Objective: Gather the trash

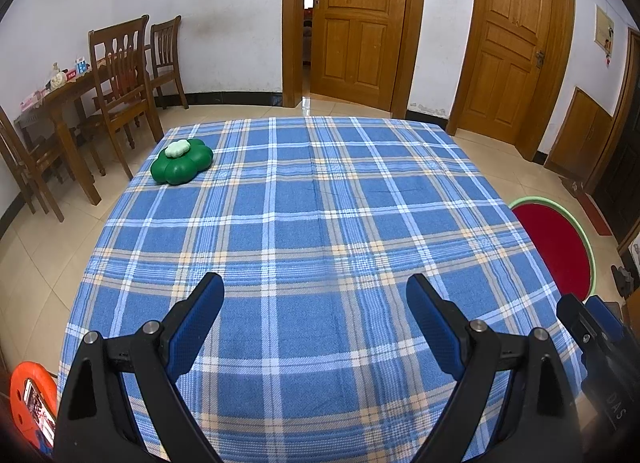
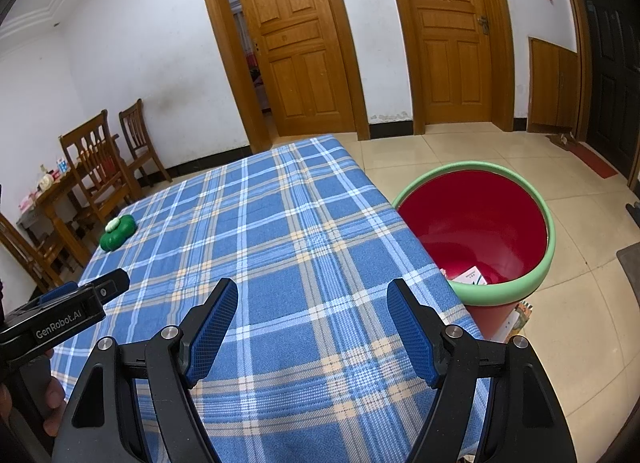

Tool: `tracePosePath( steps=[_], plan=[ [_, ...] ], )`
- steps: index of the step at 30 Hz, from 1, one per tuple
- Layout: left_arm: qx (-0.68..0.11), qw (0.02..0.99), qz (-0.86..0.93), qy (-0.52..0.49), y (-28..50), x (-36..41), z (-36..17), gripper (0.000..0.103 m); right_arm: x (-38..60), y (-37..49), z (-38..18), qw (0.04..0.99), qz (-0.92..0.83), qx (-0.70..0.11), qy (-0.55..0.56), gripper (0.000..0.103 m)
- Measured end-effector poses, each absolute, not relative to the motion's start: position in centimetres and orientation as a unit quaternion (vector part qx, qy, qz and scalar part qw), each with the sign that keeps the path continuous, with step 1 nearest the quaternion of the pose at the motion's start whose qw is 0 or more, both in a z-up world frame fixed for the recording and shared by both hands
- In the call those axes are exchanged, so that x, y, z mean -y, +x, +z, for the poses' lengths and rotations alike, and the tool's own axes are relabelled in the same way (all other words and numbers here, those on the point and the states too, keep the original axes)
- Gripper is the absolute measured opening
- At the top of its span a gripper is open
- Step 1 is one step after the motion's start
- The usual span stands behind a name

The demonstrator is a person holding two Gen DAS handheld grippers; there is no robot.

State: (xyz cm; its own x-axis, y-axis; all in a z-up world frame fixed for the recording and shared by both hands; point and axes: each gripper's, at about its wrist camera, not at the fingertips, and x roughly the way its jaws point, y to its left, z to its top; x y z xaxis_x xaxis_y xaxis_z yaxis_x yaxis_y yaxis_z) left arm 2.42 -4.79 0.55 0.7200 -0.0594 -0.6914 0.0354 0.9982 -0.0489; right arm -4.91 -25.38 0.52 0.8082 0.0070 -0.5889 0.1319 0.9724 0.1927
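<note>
Showing only rightward: box (image 2: 468, 275) inside bin (image 2: 520, 291); both grippers' fingers wide, empty.

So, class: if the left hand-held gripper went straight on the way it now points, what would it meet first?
Most likely the blue plaid tablecloth. The left hand-held gripper tilts down over it with open, empty jaws and nothing between. The green flower-shaped object sits far off to the left, out of that line, though depth is hard to judge.

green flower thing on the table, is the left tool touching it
Apart. The left wrist view shows the left tool open over bare plaid cloth, with the green flower-shaped object far off near the table's far left corner.
</note>
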Motion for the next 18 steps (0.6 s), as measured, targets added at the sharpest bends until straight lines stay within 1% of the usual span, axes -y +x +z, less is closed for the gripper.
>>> tracePosePath(
  steps=[18],
  plan=[
    [-0.374, 0.927, -0.025, -0.016, 2.44, 4.75, 0.56, 0.091, 25.47, -4.89, 0.59, 0.944, -0.033, -0.308, 0.114, 0.078]
  ],
)
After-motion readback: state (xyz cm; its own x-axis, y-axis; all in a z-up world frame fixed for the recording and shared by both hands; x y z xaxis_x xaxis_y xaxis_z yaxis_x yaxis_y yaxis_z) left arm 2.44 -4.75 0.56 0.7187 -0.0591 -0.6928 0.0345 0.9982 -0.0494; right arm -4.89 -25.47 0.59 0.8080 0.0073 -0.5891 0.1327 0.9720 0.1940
